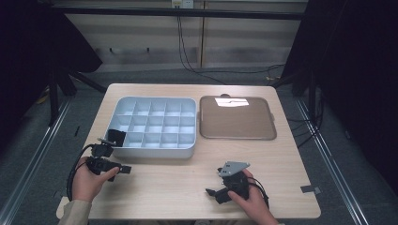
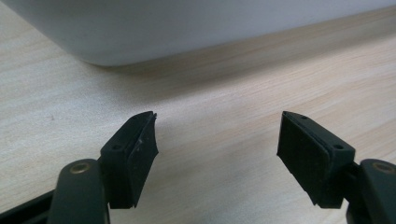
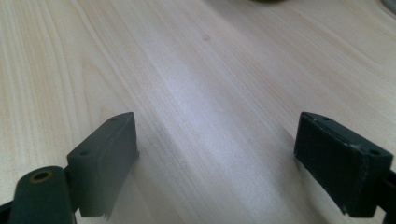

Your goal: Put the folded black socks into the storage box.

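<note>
Both tools wait wide open and hold nothing, near the white box [image 1: 155,125].
The left tool [image 1: 123,169] could pinch the box's thin, stiff wall; it looks light and may slide on the table [image 1: 187,183]. The right tool [image 1: 210,193] rests well apart.

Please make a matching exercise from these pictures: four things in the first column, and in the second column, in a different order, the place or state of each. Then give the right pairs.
Things:
1. compartment box
2. brown tray
3. left gripper
4. right gripper

Places or states:
A. lies flat at the right of the pale box, light glinting on its far part
B. jaws open over bare wood near the table's near edge, far from the box
C. pale, divided into many small cells, all looking empty
D. jaws open, nothing between them, close to the box's rounded near corner

Pairs: 1-C, 2-A, 3-D, 4-B
</note>
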The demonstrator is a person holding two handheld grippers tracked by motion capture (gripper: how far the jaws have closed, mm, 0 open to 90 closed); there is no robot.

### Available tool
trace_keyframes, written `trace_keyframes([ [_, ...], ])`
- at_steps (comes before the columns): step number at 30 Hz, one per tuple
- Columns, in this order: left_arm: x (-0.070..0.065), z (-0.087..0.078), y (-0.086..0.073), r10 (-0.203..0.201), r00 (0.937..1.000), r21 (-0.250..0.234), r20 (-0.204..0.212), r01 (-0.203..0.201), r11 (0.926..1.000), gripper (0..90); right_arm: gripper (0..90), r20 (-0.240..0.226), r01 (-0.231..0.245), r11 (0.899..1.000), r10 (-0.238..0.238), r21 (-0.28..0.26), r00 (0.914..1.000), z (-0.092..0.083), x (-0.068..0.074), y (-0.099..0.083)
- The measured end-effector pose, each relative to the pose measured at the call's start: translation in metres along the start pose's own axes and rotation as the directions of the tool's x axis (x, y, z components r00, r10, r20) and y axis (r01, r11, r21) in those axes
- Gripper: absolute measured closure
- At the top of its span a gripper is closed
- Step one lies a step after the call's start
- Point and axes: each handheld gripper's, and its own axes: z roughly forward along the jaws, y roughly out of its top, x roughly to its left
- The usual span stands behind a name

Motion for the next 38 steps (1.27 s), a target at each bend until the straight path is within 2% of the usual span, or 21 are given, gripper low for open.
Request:
trace_keyframes([
  [3,0.0,0.002,-0.002,0.011,0.9999,0.001,-0.009,-0.011,0.9999,27.8,12.8,-0.001,-0.001,1.0,0.001,-0.002,1.0,0.0,0.0,0.0],
  [5,0.0,0.005,-0.004,0.003,0.9999,0.006,-0.013,-0.003,1.0,27.5,12.9,-0.002,-0.001,1.0,0.001,-0.002,1.0,0.0,0.0,0.0],
  [7,0.0,0.008,-0.006,0.019,0.9995,0.013,-0.024,-0.019,0.9997,27.4,12.9,-0.002,-0.001,1.0,0.001,-0.001,1.0,0.0,0.0,0.0],
  [13,-0.003,0.011,-0.01,0.041,0.998,-0.002,-0.049,-0.041,0.9992,25.8,12.9,-0.002,0.002,1.0,-0.002,0.001,1.0,0.0,0.0,0.0],
  [16,-0.005,0.013,-0.013,0.051,0.9973,-0.025,-0.053,-0.053,0.9983,21.9,12.9,-0.002,0.002,1.0,-0.002,0.002,1.0,0.0,0.0,0.0],
  [21,-0.01,0.016,-0.019,0.085,0.9927,-0.063,-0.085,-0.091,0.9938,19.3,12.9,-0.002,0.001,1.0,-0.001,0.001,1.0,0.0,0.0,0.0],
  [24,-0.011,0.016,-0.023,0.105,0.9906,-0.078,-0.087,-0.112,0.9906,18.6,12.9,-0.002,0.002,1.0,-0.002,0.001,1.0,0.0,0.0,0.0],
  [29,-0.012,0.018,-0.029,0.104,0.9907,-0.13,-0.088,-0.114,0.985,16.5,12.9,-0.002,0.002,1.0,-0.002,0.001,1.0,0.0,0.0,0.0],
  [34,-0.018,0.022,-0.034,0.138,0.9806,-0.147,-0.139,-0.158,0.9764,13.8,12.9,-0.002,0.002,1.0,-0.002,0.001,1.0,0.0,0.0,0.0],
  [38,-0.019,0.023,-0.037,0.15,0.9784,-0.161,-0.142,-0.172,0.9718,10.8,12.9,-0.002,0.002,1.0,-0.002,0.001,1.0,0.0,0.0,0.0],
])
